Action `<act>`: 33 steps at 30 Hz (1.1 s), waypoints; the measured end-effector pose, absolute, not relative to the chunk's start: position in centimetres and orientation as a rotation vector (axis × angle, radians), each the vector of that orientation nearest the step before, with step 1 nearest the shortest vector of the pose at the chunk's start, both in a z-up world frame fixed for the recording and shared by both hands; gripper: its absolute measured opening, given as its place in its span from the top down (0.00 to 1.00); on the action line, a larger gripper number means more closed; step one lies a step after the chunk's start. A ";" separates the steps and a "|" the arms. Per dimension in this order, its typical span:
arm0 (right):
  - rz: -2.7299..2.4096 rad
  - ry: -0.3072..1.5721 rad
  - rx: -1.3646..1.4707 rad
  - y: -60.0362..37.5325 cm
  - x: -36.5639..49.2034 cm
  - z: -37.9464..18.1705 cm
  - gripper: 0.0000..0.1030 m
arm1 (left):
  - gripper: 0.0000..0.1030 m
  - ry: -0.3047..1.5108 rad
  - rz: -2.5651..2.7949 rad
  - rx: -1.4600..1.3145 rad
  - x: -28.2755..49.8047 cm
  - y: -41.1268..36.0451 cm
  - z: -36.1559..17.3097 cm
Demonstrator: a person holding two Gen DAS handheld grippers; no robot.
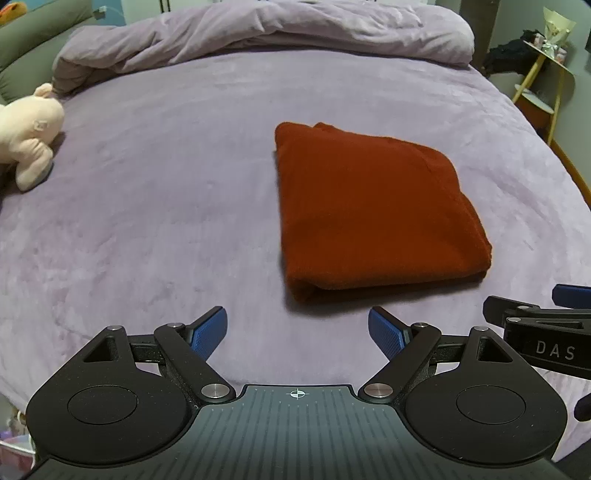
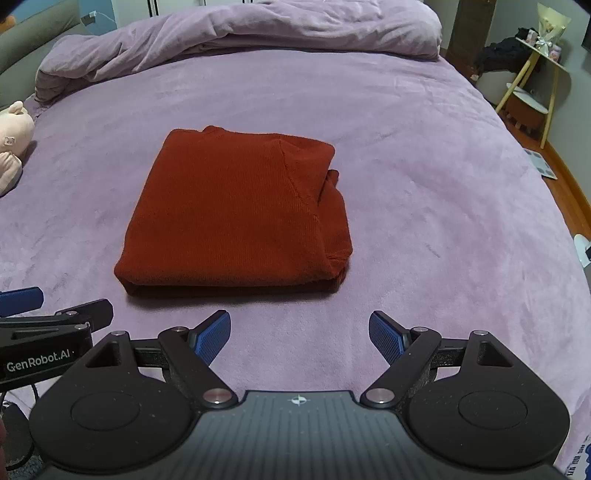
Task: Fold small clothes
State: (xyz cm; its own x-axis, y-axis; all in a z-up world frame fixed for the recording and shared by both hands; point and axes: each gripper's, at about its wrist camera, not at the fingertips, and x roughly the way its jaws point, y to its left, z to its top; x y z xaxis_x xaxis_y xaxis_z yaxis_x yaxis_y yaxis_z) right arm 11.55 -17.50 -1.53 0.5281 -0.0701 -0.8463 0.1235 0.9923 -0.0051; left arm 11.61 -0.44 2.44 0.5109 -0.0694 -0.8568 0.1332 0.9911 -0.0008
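Both grippers hang low over the near edge of the bed, side by side. On the left gripper (image 1: pixel 297 334) the blue pads (image 1: pixel 207 332) stand spread wide with nothing between them, and the right gripper (image 2: pixel 300 336) is spread the same way, empty.

Just beyond them the red garment (image 2: pixel 236 214) lies on the purple bedsheet (image 2: pixel 424 177), already a compact rectangle of several layers. It looks close to finished. 1 spot is untidy: at its far right corner a bit of cloth, perhaps a sleeve end, pokes out past the edge.

To finish well, I would tuck that stray bit under with the right gripper, pinching only the loose layer so the stack below does not drag. A pink plush toy (image 1: pixel 26 133) sits well apart at the left, and the bunched duvet (image 1: pixel 258 33) lies further back.
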 end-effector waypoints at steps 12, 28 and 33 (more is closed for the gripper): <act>-0.107 1.001 0.050 -17.5 11.4 -1.4 0.20 | 0.14 1.033 -0.122 0.078 11.9 -0.5 2.4; -0.110 1.008 0.058 -17.6 11.7 -1.7 0.20 | 0.14 1.041 -0.130 0.079 12.1 -0.8 2.2; -0.106 1.008 0.057 -17.6 11.7 -1.8 0.20 | 0.14 1.042 -0.130 0.079 12.2 -0.9 2.0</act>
